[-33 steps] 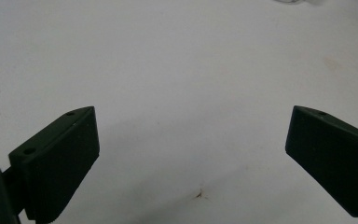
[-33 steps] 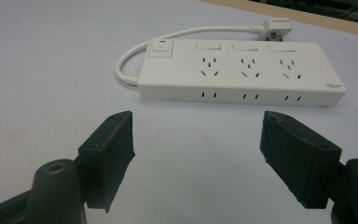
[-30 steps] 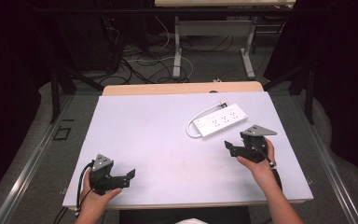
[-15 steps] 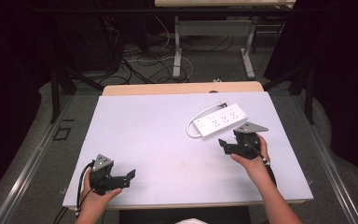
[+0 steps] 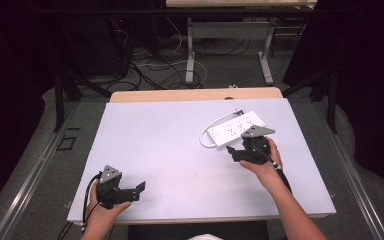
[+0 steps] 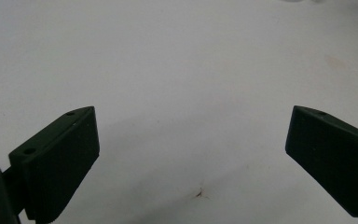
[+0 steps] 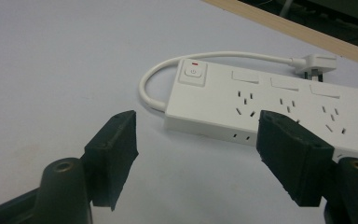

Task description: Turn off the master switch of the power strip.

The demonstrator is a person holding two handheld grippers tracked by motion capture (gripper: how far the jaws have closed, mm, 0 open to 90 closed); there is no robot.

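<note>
A white power strip (image 5: 236,129) lies flat at the table's back right, with its short cord looped at the left end and its plug (image 5: 238,110) beside it. In the right gripper view the power strip (image 7: 270,102) shows a switch (image 7: 193,73) with a red mark and several sockets. My right gripper (image 5: 232,154) is just in front of the strip and points left; its jaws stand open (image 7: 196,126) with nothing between them. My left gripper (image 5: 139,191) rests near the front left edge, open (image 6: 191,121) over bare table.
The white table top (image 5: 180,150) has a wooden strip (image 5: 195,95) along its far edge. Beyond it are table legs and cables on the floor (image 5: 150,65). A small dark mark (image 6: 199,192) is on the surface under the left gripper.
My right gripper has moved left along the front of the power strip, towards its switch end. The left gripper has stayed where it was.
</note>
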